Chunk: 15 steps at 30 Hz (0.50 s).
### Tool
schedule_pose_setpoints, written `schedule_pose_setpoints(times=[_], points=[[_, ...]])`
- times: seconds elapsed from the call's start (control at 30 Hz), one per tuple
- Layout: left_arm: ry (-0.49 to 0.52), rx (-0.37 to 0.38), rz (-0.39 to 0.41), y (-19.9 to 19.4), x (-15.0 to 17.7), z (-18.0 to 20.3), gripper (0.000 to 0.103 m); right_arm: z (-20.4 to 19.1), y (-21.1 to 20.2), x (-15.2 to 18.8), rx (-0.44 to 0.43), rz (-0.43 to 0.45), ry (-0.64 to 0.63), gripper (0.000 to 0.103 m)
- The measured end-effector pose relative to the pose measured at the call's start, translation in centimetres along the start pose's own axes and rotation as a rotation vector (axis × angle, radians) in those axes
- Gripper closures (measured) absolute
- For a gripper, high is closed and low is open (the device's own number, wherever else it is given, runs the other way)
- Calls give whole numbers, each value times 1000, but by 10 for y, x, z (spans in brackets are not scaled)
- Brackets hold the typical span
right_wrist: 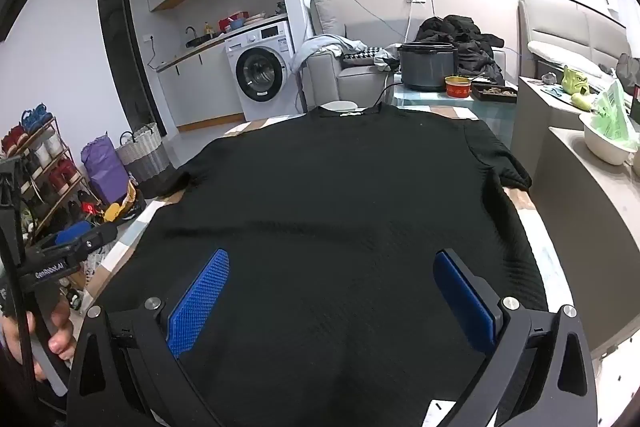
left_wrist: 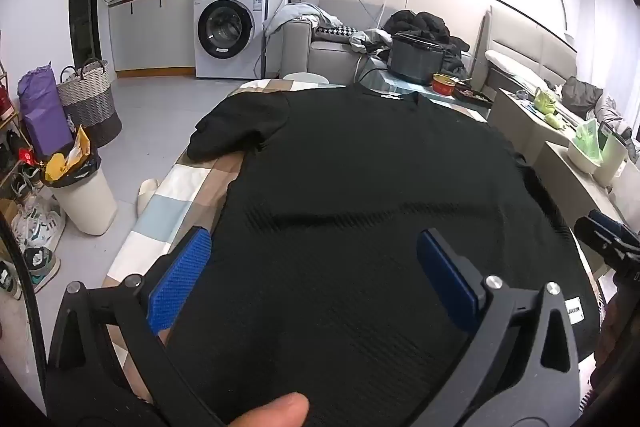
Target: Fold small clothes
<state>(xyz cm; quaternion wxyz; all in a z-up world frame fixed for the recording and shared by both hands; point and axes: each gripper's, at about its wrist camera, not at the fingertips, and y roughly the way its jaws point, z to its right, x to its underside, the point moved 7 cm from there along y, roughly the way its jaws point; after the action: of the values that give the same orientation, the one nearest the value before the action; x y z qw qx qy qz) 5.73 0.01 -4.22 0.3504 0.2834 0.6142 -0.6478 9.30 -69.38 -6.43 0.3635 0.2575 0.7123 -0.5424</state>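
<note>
A black short-sleeved T-shirt (left_wrist: 360, 179) lies spread flat on a checked table (left_wrist: 176, 195), collar at the far end. It also shows in the right wrist view (right_wrist: 340, 195). My left gripper (left_wrist: 316, 259) is open, its blue pads wide apart above the shirt's lower left part. My right gripper (right_wrist: 332, 275) is open above the shirt's lower right part, holding nothing. The left sleeve (left_wrist: 236, 131) lies out to the left, the right sleeve (right_wrist: 500, 163) to the right. A shallow crease runs across the shirt's middle. The left gripper also shows at the left edge of the right wrist view (right_wrist: 76, 239).
A rice cooker (right_wrist: 428, 67), a red bowl (right_wrist: 458, 87) and a dark tray (right_wrist: 494, 93) stand beyond the collar. A white bin (left_wrist: 84, 195), baskets and shoes are on the floor at left. A grey counter (right_wrist: 592, 195) with a white bowl runs along the right.
</note>
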Motion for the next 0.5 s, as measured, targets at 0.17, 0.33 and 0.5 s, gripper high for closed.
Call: schedule_pose_setpoints(times=[0.17,0.33,0.5], points=[[3,14,10,1,-2,1,1,1,-2,-1,7,19,-8,0],[-4,15,15,-1,-2,2,1,-1,-1,-1,11,9,-6,0],[0,15,16,0,-4,3,1,4,-1,2,12,7,1,0]])
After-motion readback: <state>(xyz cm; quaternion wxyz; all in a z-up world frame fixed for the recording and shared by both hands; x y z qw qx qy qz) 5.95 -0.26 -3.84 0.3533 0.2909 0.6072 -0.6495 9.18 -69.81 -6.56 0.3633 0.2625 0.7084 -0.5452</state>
